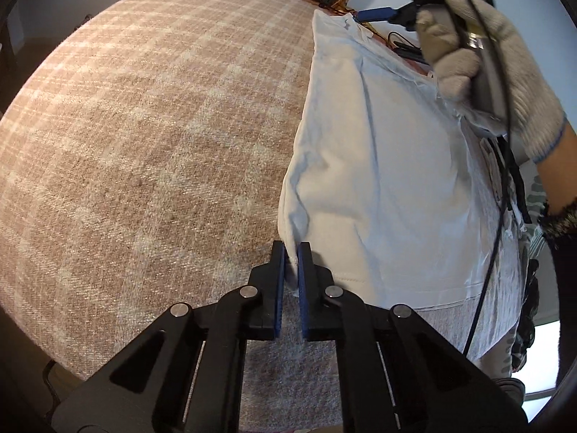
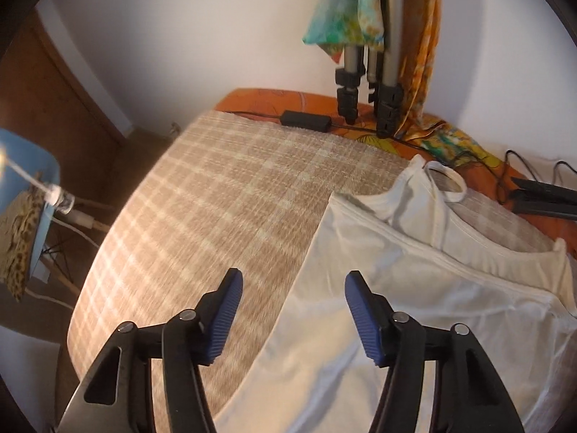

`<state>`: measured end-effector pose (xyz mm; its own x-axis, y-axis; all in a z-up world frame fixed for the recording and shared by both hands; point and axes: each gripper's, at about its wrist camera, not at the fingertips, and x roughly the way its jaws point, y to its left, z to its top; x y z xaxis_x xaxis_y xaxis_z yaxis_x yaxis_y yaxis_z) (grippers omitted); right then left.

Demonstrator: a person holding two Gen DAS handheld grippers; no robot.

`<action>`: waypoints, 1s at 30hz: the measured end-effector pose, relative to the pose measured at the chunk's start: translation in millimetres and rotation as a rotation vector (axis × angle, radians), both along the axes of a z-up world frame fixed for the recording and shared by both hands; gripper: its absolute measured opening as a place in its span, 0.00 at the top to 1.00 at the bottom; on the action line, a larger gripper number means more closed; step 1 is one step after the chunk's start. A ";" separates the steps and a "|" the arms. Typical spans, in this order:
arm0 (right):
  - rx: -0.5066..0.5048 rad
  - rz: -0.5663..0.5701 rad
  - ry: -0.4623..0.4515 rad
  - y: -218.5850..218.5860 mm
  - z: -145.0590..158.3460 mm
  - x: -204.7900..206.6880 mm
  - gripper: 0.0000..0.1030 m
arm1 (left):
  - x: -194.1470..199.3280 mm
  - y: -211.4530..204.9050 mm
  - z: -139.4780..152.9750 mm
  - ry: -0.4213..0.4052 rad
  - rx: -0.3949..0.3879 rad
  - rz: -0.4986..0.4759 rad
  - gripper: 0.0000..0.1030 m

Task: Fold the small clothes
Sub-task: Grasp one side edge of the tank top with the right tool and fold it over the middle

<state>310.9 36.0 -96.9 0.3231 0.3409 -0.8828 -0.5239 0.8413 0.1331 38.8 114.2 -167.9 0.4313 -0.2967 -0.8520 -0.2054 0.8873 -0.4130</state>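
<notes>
Pinching the near corner of a white top (image 1: 378, 180) on the plaid cloth (image 1: 144, 144), the left gripper (image 1: 291, 252) holds one lengthwise fold while the right gripper (image 2: 292, 296) hovers wide open and empty, further folds apparently remaining

Home bedroom, plaid blanket (image 2: 202, 195) over bed, wooden door (image 2: 54, 83), colourful scarves (image 2: 342, 7) hanging by wall

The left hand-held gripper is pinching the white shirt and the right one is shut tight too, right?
Not quite. The right hand-held gripper is wide open, holding nothing, as the right wrist view shows. The left hand-held gripper does pinch the white shirt.
</notes>
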 end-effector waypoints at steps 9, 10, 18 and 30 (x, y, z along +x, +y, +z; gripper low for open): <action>-0.094 -0.036 0.029 35.1 -31.2 36.7 0.58 | -13.4 7.6 18.2 -0.064 0.016 0.013 0.97; -0.119 -0.034 0.022 38.9 -34.4 38.6 0.58 | -15.4 8.4 20.2 -0.069 0.014 0.014 0.97; -0.218 -0.034 -0.031 49.1 -50.9 47.6 0.86 | -19.4 -4.9 40.6 -0.142 0.069 -0.015 0.97; 0.019 -0.103 -0.027 -21.5 -18.1 53.6 1.00 | -23.2 -37.6 59.9 -0.221 0.121 -0.094 0.98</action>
